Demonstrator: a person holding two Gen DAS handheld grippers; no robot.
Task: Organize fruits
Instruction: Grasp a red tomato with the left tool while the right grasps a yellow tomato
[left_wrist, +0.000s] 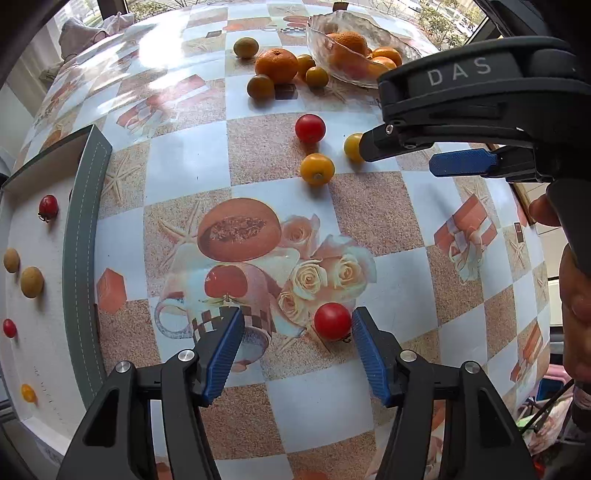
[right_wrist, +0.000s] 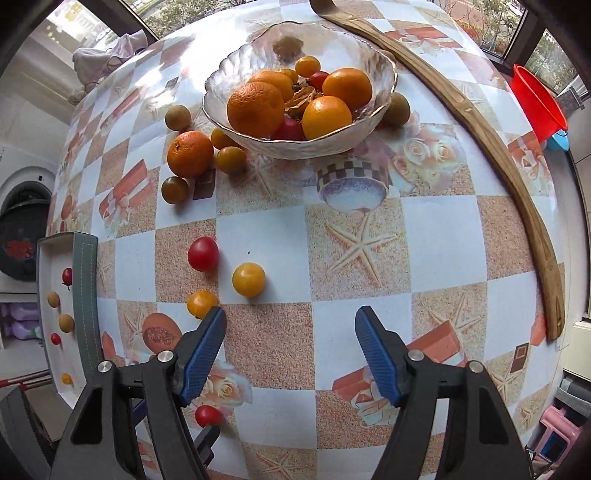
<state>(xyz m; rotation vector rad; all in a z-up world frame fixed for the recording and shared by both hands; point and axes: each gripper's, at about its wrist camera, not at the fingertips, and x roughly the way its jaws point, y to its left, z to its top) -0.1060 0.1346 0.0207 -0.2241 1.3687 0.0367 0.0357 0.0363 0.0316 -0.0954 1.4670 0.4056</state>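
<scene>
Red cherry tomato (left_wrist: 332, 320) low in the left wrist frame, on the surface (left_wrist: 184, 162) between the spread pads of the released left claw (left_wrist: 297, 325), hard against the right pad (left_wrist: 365, 347). Likely to roll off toward the edge if nudged on closing. Right claw (right_wrist: 290, 332) also released, hovering near yellow tomatoes (right_wrist: 248, 279); glass bowl (right_wrist: 221, 81) at upper centre, tray (right_wrist: 84, 295) at left.

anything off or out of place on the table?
Nothing spilled or damaged. Fruit is just scattered: a red tomato lies loose between the open left gripper's fingers, three more tomatoes mid-table, and an orange with small fruits outside the glass bowl. The tray holds only a few.
</scene>
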